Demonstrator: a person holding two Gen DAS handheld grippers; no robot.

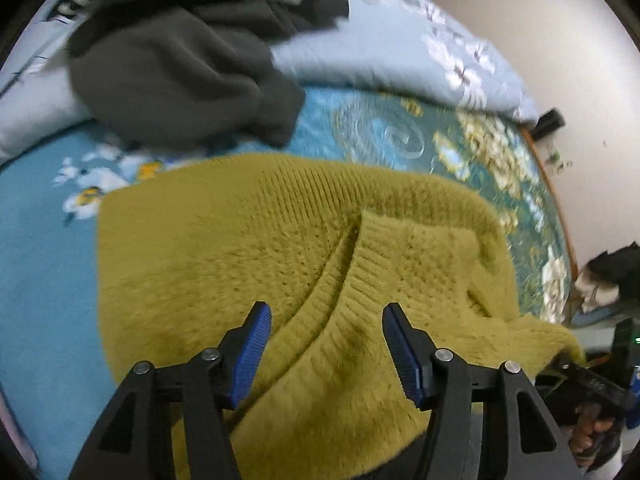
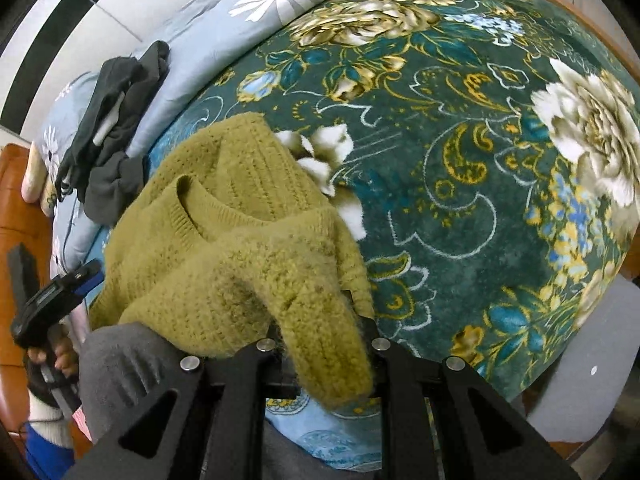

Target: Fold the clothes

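Yellow-green knit sweater [image 1: 280, 240] lies on the floral bedspread [image 1: 400, 132], bunched, at the near edge of the bed. Left gripper [image 1: 326, 320] hangs over the sweater's ribbed neckline with its blue-padded jaws spread wide, gripping nothing; the collar band runs up between the two pads. Right gripper [image 2: 320, 320] is closed on a sleeve or fold of the sweater [image 2: 224, 240]; the fuzzy knit drapes over and down between its black arms, so the fingertips themselves are hidden by the cloth.

Sweater: mustard-olive, fuzzy, chunky knit, ribbed round collar, ribbed band along the far edge. It sits rumpled, with one part pulled toward the right gripper and raised off the bedspread [image 2: 480, 200].

Beyond the sweater, away from the grippers: a heap of dark grey clothes [image 1: 180, 80] resting on a pale blue flowered quilt [image 1: 400, 48].

Left wrist view alone shows the open blue pads, a light blue patch of bedding to the left of the sweater, and the right-hand tool at the frame's lower right edge. It is somewhat motion-blurred. Right wrist view alone shows the clamped sleeve, the large dark green spread with gold and white flowers to the right of the sweater, the dark clothes [image 2: 108, 128] as a long pile on the quilt [image 2: 224, 20], and the left-hand tool [image 2: 52, 300] held in a hand to the sweater's left.
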